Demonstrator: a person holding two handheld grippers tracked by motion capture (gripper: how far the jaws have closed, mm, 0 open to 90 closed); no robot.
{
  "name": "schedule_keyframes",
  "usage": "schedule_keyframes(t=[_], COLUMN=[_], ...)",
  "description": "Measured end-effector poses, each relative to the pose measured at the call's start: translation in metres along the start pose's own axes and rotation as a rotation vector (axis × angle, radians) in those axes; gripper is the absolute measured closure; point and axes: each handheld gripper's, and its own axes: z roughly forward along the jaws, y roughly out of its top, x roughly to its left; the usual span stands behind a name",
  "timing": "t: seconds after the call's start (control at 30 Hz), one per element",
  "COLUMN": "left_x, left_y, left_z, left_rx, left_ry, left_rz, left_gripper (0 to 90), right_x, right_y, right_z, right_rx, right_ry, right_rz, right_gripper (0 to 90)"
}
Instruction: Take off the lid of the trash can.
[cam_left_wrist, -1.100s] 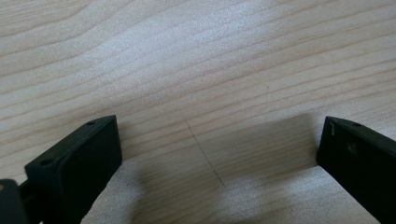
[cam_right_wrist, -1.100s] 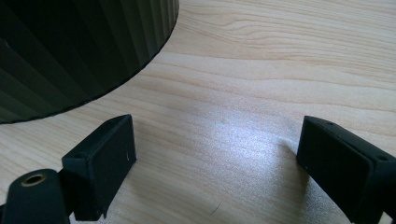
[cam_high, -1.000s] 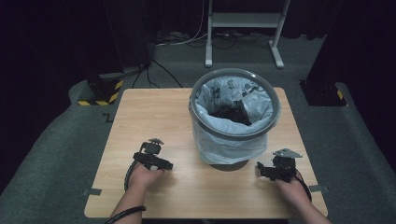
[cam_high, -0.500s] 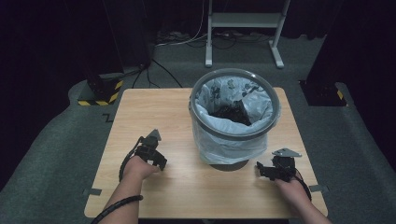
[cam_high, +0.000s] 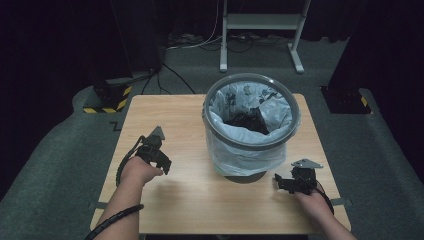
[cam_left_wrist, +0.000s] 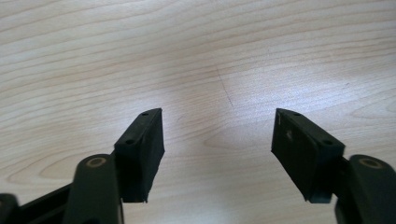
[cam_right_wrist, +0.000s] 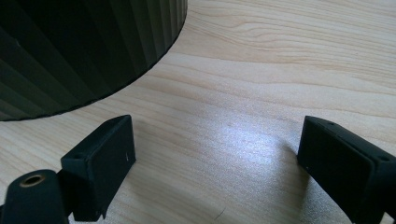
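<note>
A grey waste bin (cam_high: 252, 127) lined with a pale plastic bag stands on the wooden table (cam_high: 165, 112), right of centre. Something dark lies at its bottom. My left gripper (cam_high: 162, 165) is held over the table to the bin's left, tipped downward; in the left gripper view it (cam_left_wrist: 217, 140) stands open over bare wood. My right gripper (cam_high: 280, 184) rests low near the front right, pointing at the bin's foot. In the right gripper view it (cam_right_wrist: 215, 154) is open too, with the bin's ribbed dark base (cam_right_wrist: 79, 51) just beyond the left jaw.
The table's front edge (cam_high: 220, 232) lies close under both forearms. Dark carpet surrounds the table. A white stand (cam_high: 260, 30) and cables sit behind it, and a black-and-yellow striped block (cam_high: 107, 102) lies at the far left.
My left hand has lifted and moved forward and left, tipping the gripper down toward the table. The right gripper has stayed where it was.
</note>
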Motion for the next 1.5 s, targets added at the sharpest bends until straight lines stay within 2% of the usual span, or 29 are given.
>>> schedule_keyframes(t=[0.1,0.17,0.33,0.47,0.63,0.67,0.73,0.77,0.83,0.87,0.9,0.93,0.97,1.0,1.03,1.07,1.1,1.13,1.2,1.23,1.37,1.43,1.5], left_x=[0.0,-0.001,-0.006,-0.008,-0.011,-0.012,-0.013,-0.014,-0.018,-0.019,-0.021,-0.023,-0.024,-0.026,-0.027,-0.027,-0.03,-0.033,-0.037,-0.038,-0.046,-0.047,-0.049], left_y=[0.0,0.001,0.003,0.006,0.009,0.009,0.009,0.009,0.009,0.01,0.01,0.01,0.011,0.012,0.013,0.013,0.014,0.016,0.017,0.018,0.023,0.026,0.029], left_z=[-0.008,-0.013,-0.026,-0.04,-0.06,-0.064,-0.069,-0.077,-0.083,-0.086,-0.089,-0.092,-0.097,-0.101,-0.105,-0.105,-0.11,-0.118,-0.122,-0.125,-0.138,-0.144,-0.151], left_rx=[0.006,0.006,0.004,0.022,0.005,-0.001,-0.006,-0.005,-0.015,-0.007,-0.007,-0.007,-0.007,-0.012,-0.012,-0.012,-0.016,-0.015,-0.017,-0.015,-0.02,-0.029,-0.041], left_ry=[0.004,0.021,0.023,0.042,0.043,0.056,0.049,0.053,0.028,0.02,0.019,-0.005,0.003,-0.012,-0.01,-0.01,-0.028,-0.004,-0.023,-0.016,-0.02,0.004,0.014], left_rz=[-0.006,0.001,-0.006,-0.004,-0.034,-0.033,-0.042,-0.028,-0.038,-0.018,-0.012,-0.019,-0.005,-0.01,0.002,0.002,-0.009,0.011,-0.005,0.008,-0.012,-0.006,-0.024], left_gripper=[37.0,37.5,40.8,39.0,38.3,38.2,38.4,38.4,39.4,39.9,40.1,40.4,40.6,41.0,41.1,41.1,41.1,40.9,42.0,42.5,43.3,43.5,45.2], right_x=[0.0,0.0,0.001,0.001,0.001,0.001,0.001,0.001,0.001,0.001,0.0,0.0,0.0,0.0,0.0,0.0,0.0,0.0,0.0,0.0,0.0,0.001,0.001], right_y=[0.0,0.0,0.0,0.0,0.0,0.0,0.0,0.0,0.0,0.0,0.0,0.0,0.0,0.0,0.0,0.0,0.0,0.0,0.0,0.0,0.0,0.0,0.0], right_z=[0.0,0.0,0.0,0.0,0.0,0.0,0.0,0.0,0.0,0.0,0.0,0.0,0.0,0.0,0.0,0.0,0.0,0.0,0.0,0.0,0.0,0.0,0.0], right_rx=[-0.001,-0.001,0.0,0.0,0.0,0.0,0.001,0.001,0.0,0.0,-0.001,0.0,0.0,0.0,0.0,0.0,0.0,0.001,0.0,0.0,0.001,0.001,0.002], right_ry=[0.0,0.0,0.005,0.005,0.008,0.006,0.005,0.006,0.01,0.01,0.01,0.01,0.01,0.01,0.01,0.01,0.01,0.009,0.01,0.01,0.01,0.011,0.012], right_rz=[0.0,0.0,0.0,0.0,-0.002,-0.002,-0.002,0.0,-0.003,-0.003,-0.007,-0.007,-0.007,-0.006,-0.007,-0.007,-0.006,-0.01,-0.008,-0.007,-0.007,-0.005,-0.005], right_gripper=[10.9,10.9,10.7,10.7,10.8,10.8,10.8,10.8,10.5,10.5,10.5,10.5,10.6,10.6,10.5,10.5,10.6,10.5,10.5,10.5,10.5,10.5,10.5])
